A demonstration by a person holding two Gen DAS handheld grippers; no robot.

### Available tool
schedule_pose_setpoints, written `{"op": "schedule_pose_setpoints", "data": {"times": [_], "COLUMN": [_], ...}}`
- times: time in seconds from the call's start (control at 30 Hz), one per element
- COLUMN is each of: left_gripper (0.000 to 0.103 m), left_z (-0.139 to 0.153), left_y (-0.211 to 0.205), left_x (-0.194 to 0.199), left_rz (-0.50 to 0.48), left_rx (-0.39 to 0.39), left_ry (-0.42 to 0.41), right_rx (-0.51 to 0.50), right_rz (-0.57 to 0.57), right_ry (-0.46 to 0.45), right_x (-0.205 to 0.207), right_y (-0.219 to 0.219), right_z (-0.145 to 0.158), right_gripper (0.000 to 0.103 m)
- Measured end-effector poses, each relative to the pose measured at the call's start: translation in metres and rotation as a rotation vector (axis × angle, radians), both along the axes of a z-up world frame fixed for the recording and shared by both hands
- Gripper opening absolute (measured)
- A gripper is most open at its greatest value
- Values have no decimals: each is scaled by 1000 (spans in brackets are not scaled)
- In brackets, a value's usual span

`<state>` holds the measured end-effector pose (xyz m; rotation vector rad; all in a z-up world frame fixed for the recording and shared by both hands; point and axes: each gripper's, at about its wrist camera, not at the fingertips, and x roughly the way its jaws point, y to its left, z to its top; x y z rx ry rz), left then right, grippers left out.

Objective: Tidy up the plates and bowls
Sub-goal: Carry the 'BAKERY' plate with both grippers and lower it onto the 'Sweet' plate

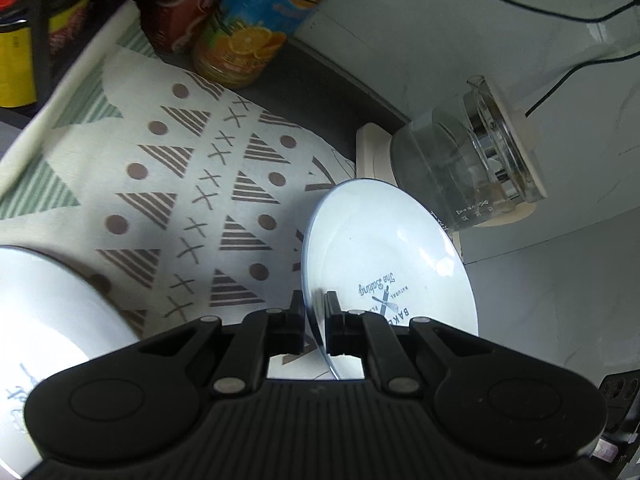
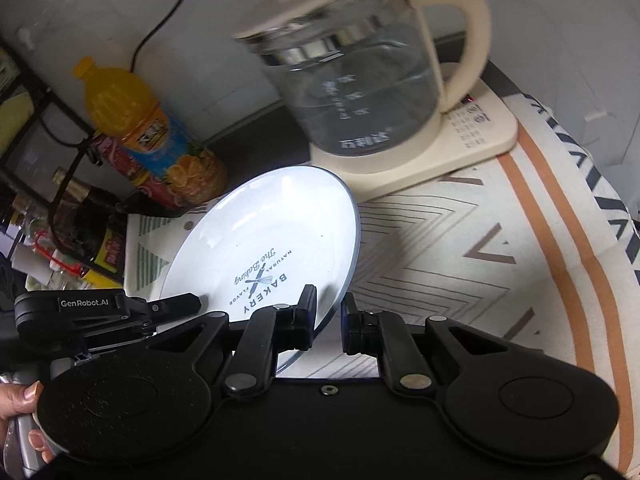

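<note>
Plate (image 1: 384,248), left wrist view: rim pinched in left gripper (image 1: 313,312), tilted above patterned cloth (image 1: 168,184); second white dish (image 1: 44,320) cut off at left. Right wrist view: same plate (image 2: 272,240), rim clamped in right gripper (image 2: 329,312); left gripper (image 2: 176,306) gripping opposite edge; kettle (image 2: 360,80) blurred.

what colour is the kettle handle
Cream, matching its base; the kettle handle shows best in the right wrist view.

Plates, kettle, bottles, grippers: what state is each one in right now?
Left gripper: shut on a plate's rim.
Left plate: held off the cloth, tilted on edge.
Right gripper: shut on a plate's rim.
Right plate: held up, tilted.
Third plate: partly visible beside the left gripper.
Glass kettle: on its base, lid closed.
Orange juice bottle: upright, capped.
</note>
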<state>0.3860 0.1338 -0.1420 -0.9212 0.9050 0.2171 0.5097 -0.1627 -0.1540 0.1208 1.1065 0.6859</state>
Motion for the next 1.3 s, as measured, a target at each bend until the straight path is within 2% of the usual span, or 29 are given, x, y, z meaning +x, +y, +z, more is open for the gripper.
{"op": "schedule_pose_setpoints", "data": {"times": [0.37, 1.3], "left_gripper": [7, 7], "left_z": [7, -5], "left_y": [16, 66], "left_x": [-47, -195], "left_rz": [4, 77], "left_rx": [5, 16], "left_ry": [-16, 18], "right_rx": [3, 5], "right_rz": [14, 73], "right_ry": [-34, -28], "right_x": [-41, -168], "right_y": [16, 69], "right_z": [16, 14], "right_gripper": [13, 13]}}
